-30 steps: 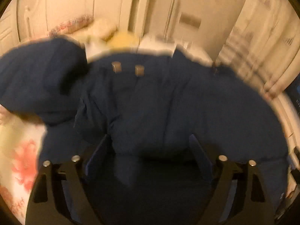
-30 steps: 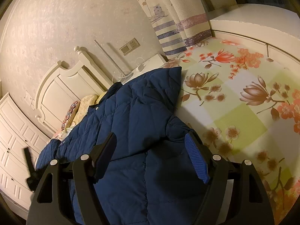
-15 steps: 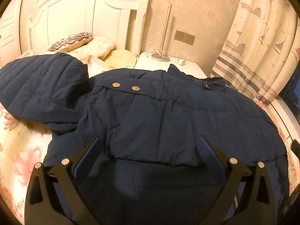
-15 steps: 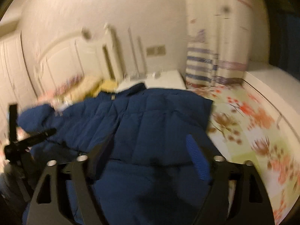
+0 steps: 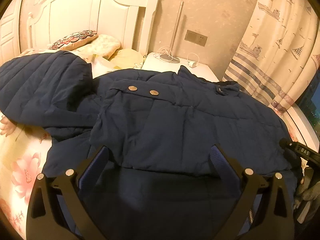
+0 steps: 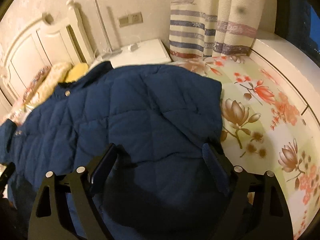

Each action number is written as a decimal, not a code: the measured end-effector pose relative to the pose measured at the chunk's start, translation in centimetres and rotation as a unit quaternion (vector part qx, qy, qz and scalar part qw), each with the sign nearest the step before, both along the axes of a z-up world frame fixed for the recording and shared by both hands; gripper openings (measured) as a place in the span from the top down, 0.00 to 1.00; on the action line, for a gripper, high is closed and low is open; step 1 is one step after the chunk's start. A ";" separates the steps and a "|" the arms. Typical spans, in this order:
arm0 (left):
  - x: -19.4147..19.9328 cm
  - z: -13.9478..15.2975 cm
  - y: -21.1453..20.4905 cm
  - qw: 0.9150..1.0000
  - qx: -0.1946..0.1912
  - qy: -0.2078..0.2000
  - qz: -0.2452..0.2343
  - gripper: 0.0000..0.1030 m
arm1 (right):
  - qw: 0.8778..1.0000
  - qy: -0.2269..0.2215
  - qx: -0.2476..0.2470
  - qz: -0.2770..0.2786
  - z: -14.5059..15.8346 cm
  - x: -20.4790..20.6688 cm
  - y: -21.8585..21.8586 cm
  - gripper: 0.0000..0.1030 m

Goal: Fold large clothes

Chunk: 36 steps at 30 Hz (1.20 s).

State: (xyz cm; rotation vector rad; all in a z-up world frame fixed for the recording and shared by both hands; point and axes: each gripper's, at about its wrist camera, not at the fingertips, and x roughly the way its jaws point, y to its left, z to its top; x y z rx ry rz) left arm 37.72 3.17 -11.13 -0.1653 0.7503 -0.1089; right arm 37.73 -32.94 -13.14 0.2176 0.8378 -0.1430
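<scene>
**Both jaws parted over folded navy coat**

Jaws, left gripper (image 5: 160,160): spread wide, having just been opening; nothing pinched. Blue pads stand either side of a folded hem edge of the quilted coat (image 5: 170,120), which runs across between and ahead of them, apparently not pressed.

Jaws, right gripper (image 6: 160,156): likewise parted, having opened within the last second; padded cloth lies between and beneath the fingers, no pinch evident.

Coat: navy, quilted, spread on the floral bedsheet (image 6: 260,110). Its upper layer is doubled over the lower, with two metal snaps (image 5: 143,90) ahead of the left jaws. Hood (image 5: 40,84) lies ahead and to the left of the left jaws, flopped toward the pillows (image 5: 90,42). Ahead and to the right of the right jaws, bare sheet.

Judgement: both tools look to have let a fold go, so the layer rests under its own bulk. Hood remains unfolded; padded fabric is likely to spring back unless pressed.

Beyond: nightstand (image 5: 180,68), striped curtain (image 5: 270,50).
</scene>
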 end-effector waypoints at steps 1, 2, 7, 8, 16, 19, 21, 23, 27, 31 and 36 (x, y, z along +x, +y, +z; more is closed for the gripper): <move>0.0 0.0 0.0 1.000 0.000 -0.001 0.000 0.02 | 1.000 -0.014 -0.007 0.008 0.4 -0.4 0.3 0.18; 0.0 0.0 0.0 1.000 -0.001 -0.001 0.001 0.02 | 0.999 -0.025 -0.013 0.019 0.8 -0.4 0.9 0.17; 0.2 -0.3 0.0 1.000 -0.002 0.012 0.002 0.02 | 0.993 0.052 -0.070 0.083 -0.9 1.4 4.2 0.14; 0.2 -0.3 0.1 1.000 -0.004 0.014 0.003 0.02 | 0.992 0.059 -0.075 0.081 -0.7 1.9 4.4 0.14; -1.6 1.3 2.2 0.997 -0.043 -0.043 0.042 0.02 | 0.987 0.002 -0.099 0.125 2.4 0.1 10.8 0.12; -3.4 3.0 6.3 0.985 -0.106 -0.087 0.101 0.02 | 0.976 0.038 -0.140 0.160 -1.4 1.0 14.3 0.11; -4.1 3.5 9.9 0.972 -0.154 -0.095 0.149 0.02 | 0.979 0.028 -0.130 0.152 -1.7 1.3 13.8 0.09; -4.6 3.6 14.6 0.949 -0.220 -0.096 0.203 0.02 | 0.982 0.032 -0.112 0.152 -1.8 1.6 13.0 0.07; -4.7 2.2 23.1 0.900 -0.318 -0.067 0.291 0.04 | 0.981 0.032 -0.112 0.152 -1.8 1.8 13.2 0.07; -4.8 0.4 30.3 0.859 -0.374 -0.068 0.343 0.19 | 0.981 0.029 -0.118 0.150 -1.6 0.8 14.3 0.07; -1.9 0.9 34.7 0.862 -0.374 -0.061 0.338 0.28 | 0.981 0.028 -0.119 0.150 -1.4 0.4 14.6 0.07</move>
